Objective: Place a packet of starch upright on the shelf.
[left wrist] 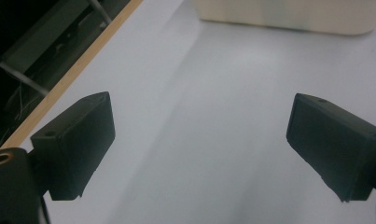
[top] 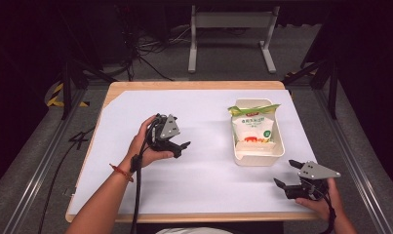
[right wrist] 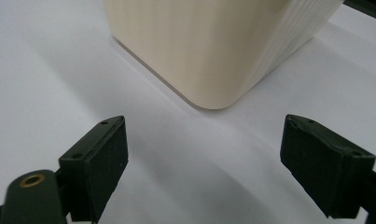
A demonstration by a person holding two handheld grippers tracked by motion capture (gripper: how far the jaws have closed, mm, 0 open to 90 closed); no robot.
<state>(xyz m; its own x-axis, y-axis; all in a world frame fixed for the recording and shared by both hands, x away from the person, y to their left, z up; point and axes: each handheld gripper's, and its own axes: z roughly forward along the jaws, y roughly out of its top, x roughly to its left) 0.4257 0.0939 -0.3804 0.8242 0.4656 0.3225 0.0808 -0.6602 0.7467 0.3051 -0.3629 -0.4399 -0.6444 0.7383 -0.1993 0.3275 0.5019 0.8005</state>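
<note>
Bag in bin, label unreadable, left gripper, right gripper wide, empty.

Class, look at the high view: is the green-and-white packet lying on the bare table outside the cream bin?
No, the packet lies inside the cream bin, enclosed by its walls.

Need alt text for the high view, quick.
A cream bin holding a white-and-green bag sits right of centre on a white table. The left gripper, open, hovers to its left; the right gripper, open, is by the table's near edge.
</note>
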